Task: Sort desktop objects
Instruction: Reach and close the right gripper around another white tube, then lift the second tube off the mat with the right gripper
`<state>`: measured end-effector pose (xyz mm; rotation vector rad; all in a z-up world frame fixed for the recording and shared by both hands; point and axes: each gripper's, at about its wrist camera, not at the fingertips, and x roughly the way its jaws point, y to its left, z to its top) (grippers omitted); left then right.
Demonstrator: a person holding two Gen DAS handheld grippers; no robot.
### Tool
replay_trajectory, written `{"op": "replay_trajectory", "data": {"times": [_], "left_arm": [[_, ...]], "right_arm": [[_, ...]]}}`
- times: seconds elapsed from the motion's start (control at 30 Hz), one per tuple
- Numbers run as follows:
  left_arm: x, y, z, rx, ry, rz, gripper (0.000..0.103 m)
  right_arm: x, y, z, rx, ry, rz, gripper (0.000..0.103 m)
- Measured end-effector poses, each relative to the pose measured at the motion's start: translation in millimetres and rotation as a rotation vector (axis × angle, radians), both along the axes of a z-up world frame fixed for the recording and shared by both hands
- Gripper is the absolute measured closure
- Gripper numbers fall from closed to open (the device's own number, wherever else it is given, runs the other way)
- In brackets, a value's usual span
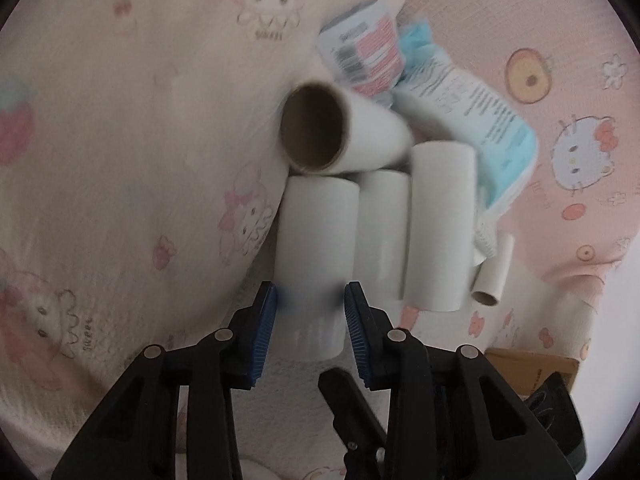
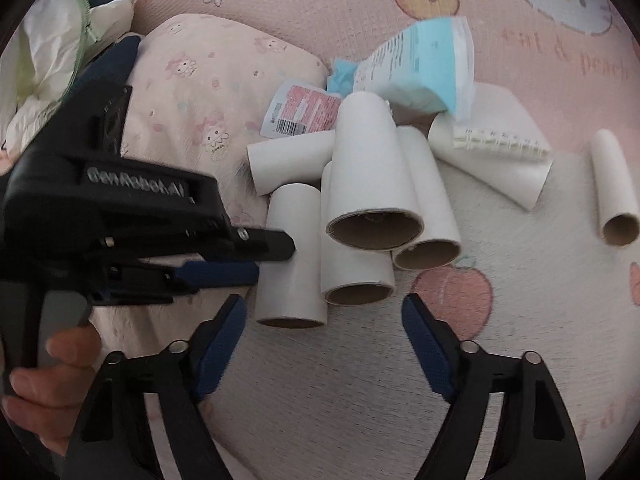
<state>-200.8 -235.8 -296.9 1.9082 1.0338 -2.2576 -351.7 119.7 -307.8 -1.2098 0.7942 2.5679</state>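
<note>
Right now a heap of white cardboard tubes with brown insides (image 2: 372, 204) lies on a pink cartoon-print blanket (image 2: 320, 8), most of them side by side, one propped across the top with its open mouth showing. The left gripper (image 1: 311, 322) straddles the near end of the leftmost white tube (image 1: 316, 248), blue pads (image 1: 266, 332) on either side; motion blur smears the contact, so whether the pads actually press on it I cannot tell. The right gripper (image 2: 324, 344) hangs just short of the heap with its jaws standing wide and nothing between them. Behind the tubes sit a light-blue printed plastic packet (image 2: 424, 68) and a small pink-and-white barcode label (image 2: 304, 110), their print too blurred to read. A white spiral-bound notepad (image 2: 500, 140) rests on one tube. One thinner tube (image 2: 614, 196) lies well apart at the right. A hand (image 2: 48, 384) shows at the lower left, cut off by the edge.
</note>
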Motion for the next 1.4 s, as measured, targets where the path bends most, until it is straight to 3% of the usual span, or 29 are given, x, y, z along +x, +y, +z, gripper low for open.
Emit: {"op": "replay_trajectory", "data": {"times": [0.13,0.3,0.5,0.7,0.93,1.07,1.17,1.4], "left_arm": [[-1.6,6.3,0.0,0.010,0.002,-0.011,0.065],[-0.6,9.2,-3.3,0.048,-0.005,-0.016,0.065],[2.3,15.8,0.7,0.030,0.010,-0.021,0.064],[21.3,22.5,26.5,0.001,0.110,-0.014,0.064],[47.2,29.0,52.6,0.070,0.184,-0.019,0.065],[64.1,49.9,72.4,0.071,0.243,-0.081,0.065],[73.5,72.2,80.5,0.062,0.268,-0.137,0.065],[83.5,129.0,89.6,0.079,0.292,-0.225,0.065]], "right_arm": [[-6.7,0.3,-10.6,-0.065,-0.012,0.011,0.049],[-15.5,-6.2,-24.3,-0.072,-0.038,0.042,0.058],[-15.6,-7.9,-27.5,-0.065,-0.041,0.065,0.059],[-11.2,-15.1,-15.8,-0.031,-0.019,0.108,0.059],[9.0,-21.6,7.2,0.043,-0.006,0.133,0.059],[26.0,-14.1,40.1,0.088,-0.021,0.108,0.059],[48.4,-15.3,61.8,0.065,-0.034,0.046,0.059],[110.7,3.2,88.0,0.063,-0.048,-0.064,0.059]]}}
